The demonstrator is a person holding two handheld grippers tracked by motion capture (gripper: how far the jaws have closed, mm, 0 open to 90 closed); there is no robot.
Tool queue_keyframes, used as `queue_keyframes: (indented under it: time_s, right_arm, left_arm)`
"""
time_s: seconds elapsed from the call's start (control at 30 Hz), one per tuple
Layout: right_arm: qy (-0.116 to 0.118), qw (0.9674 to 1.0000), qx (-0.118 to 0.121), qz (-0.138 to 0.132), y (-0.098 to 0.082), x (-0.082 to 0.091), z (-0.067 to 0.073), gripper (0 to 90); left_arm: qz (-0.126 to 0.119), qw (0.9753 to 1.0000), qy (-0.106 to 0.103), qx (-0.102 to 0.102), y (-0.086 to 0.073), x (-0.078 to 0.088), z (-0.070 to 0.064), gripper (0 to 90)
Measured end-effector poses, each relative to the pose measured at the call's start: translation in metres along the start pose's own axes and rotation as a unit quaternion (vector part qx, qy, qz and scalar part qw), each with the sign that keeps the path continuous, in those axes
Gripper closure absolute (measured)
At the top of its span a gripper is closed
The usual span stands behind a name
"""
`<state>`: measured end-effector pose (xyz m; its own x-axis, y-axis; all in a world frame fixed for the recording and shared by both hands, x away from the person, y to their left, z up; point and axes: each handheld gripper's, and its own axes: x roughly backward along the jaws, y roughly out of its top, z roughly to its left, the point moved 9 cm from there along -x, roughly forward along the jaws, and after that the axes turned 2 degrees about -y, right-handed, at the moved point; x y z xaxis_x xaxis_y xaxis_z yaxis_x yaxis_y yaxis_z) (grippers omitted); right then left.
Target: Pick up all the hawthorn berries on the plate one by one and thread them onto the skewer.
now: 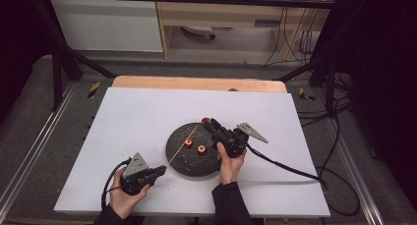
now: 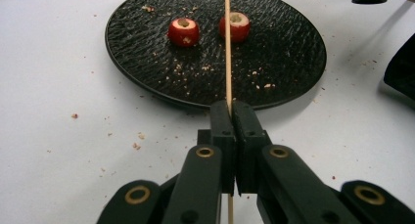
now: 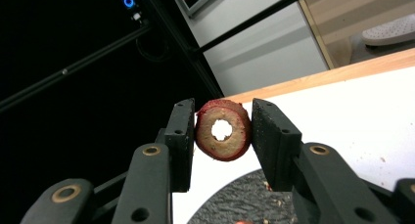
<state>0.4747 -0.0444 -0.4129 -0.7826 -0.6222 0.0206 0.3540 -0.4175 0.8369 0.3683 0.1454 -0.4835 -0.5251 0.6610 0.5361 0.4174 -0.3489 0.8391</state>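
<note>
A thin wooden skewer (image 2: 228, 48) is pinched in my left gripper (image 2: 230, 109), whose jaws are shut on it; the stick reaches out over the black round plate (image 2: 293, 62). In the high view the left gripper (image 1: 160, 171) sits at the plate's near left edge with the skewer (image 1: 183, 145) slanting up across the plate (image 1: 189, 163). Two cored red fruit pieces (image 2: 184, 32) (image 2: 235, 26) lie on the plate. My right gripper (image 3: 222, 131) is shut on a third cored red fruit piece (image 3: 223, 130), its hole facing the camera, held above the plate's far right edge (image 1: 206, 121).
Crumbs are scattered on the plate and the white tabletop (image 1: 133, 122). A wooden board edge (image 1: 196, 82) runs along the table's far side. Black frame bars (image 1: 64, 58) and cables (image 1: 295, 171) border the table.
</note>
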Motion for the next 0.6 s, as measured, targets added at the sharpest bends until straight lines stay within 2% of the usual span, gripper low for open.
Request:
queue_keyframes:
  time_s: [0.23, 0.6]
  right_arm:
    - [0.007, 0.9997, -0.014, -0.021, 0.0017, -0.0026, 0.0005, 62.6]
    - [0.014, 0.9993, -0.020, -0.029, -0.0019, -0.0035, 0.0019, 62.5]
  left_arm:
    - [-0.001, 1.0000, -0.003, -0.005, 0.0010, -0.0021, -0.0042, 88.1]
    - [-0.004, 1.0000, -0.005, -0.007, 0.0030, -0.0049, -0.0083, 88.1]
